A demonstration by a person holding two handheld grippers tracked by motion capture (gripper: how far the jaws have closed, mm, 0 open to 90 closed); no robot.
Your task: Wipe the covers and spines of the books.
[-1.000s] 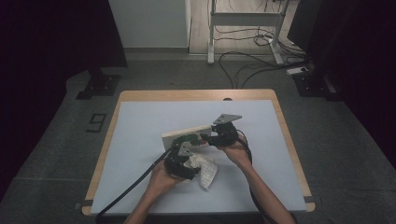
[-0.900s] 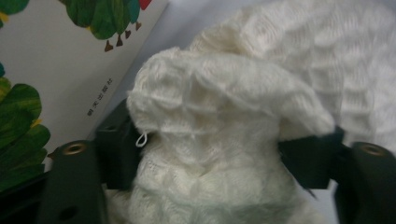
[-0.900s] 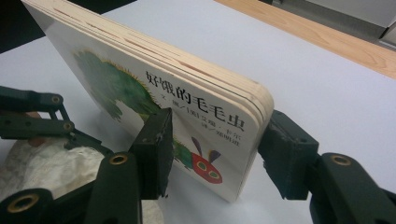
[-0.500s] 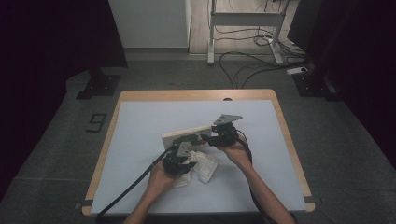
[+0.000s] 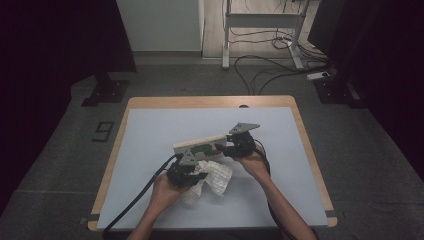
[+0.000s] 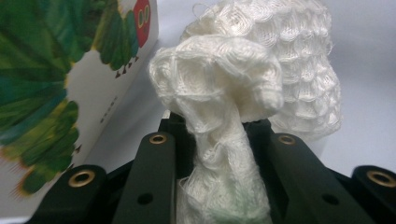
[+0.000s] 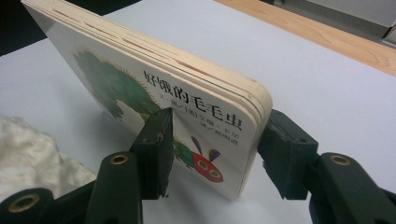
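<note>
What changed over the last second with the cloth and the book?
The left claw closed on the white knitted cloth and lifted it slightly off the pale blue table mat. The right claw stayed clamped on the upright cardboard picture book with the green caterpillar.

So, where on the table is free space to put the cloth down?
Free: the white mat left of the book, the far strip toward the wooden edge, and the right side beyond the right tool. Crowded: the middle, around the cloth.
</note>
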